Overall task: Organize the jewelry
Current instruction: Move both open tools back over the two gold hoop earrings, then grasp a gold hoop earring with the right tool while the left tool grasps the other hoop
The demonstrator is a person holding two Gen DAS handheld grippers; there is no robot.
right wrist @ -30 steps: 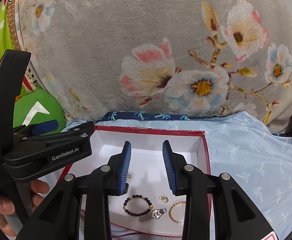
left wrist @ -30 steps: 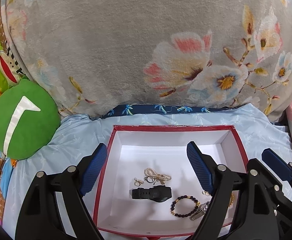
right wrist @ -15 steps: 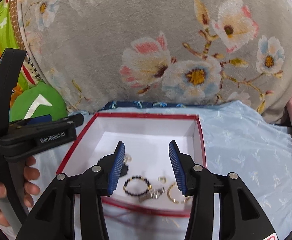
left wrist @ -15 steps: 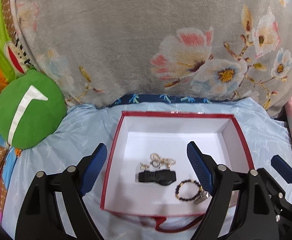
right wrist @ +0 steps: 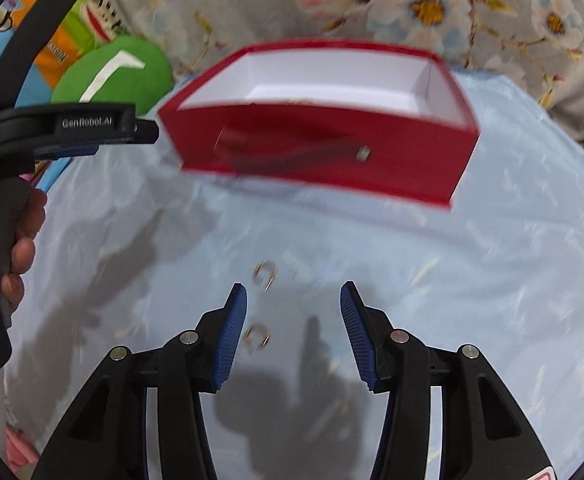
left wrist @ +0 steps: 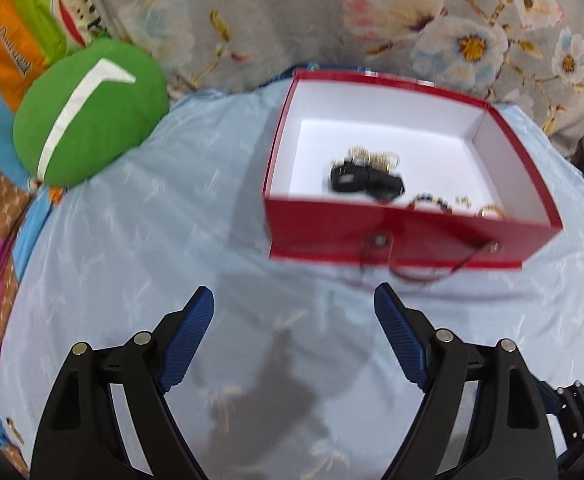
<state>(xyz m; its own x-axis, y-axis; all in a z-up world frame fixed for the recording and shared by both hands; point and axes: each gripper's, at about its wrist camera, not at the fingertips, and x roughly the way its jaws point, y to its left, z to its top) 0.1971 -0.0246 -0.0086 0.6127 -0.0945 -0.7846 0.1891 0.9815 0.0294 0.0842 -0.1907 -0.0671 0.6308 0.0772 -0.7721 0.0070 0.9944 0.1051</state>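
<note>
Here, jewelry (left wrist: 366, 178) lies in the red box (left wrist: 408, 236) on a pale blue bedsheet (left wrist: 132, 240); two gold rings (right wrist: 257, 336) rest nearer, between the right claw (right wrist: 294, 300)'s empty, parted fingers. Left claw (left wrist: 294, 308) gapes empty.

Home bedroom: bedsheet (left wrist: 132, 240), floral blanket (left wrist: 292, 8), green cushion (left wrist: 88, 112).
</note>
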